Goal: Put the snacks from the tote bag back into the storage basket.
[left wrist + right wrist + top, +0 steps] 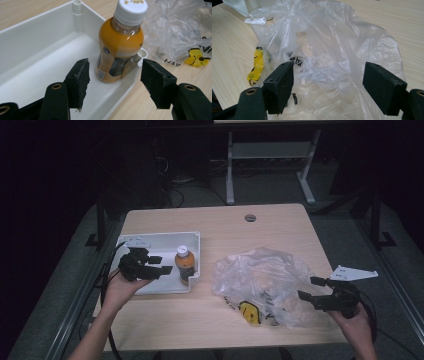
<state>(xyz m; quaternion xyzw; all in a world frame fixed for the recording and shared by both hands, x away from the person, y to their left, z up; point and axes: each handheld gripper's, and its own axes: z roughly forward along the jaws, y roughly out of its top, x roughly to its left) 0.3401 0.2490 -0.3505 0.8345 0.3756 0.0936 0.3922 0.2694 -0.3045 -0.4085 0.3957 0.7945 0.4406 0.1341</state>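
Observation:
A small bottle of orange juice [185, 265] [119, 45] with a white cap stands upright in the right end of a white tray [150, 242] [37, 55]. My left gripper [161, 265] [115, 85] is open, its jaws a short way in front of the bottle and apart from it. A crumpled clear plastic bag [260, 280] [324, 57] with a yellow print [248, 311] [257, 65] lies on the table's right half. My right gripper [311, 288] [328, 87] is open at the bag's right edge, plastic lying between its jaws.
The light wooden table [225, 225] has a round cable hole [250, 217] at the back. Cables trail from both grippers off the table's sides. Behind the table, a grey floor and the legs of another desk [230, 170].

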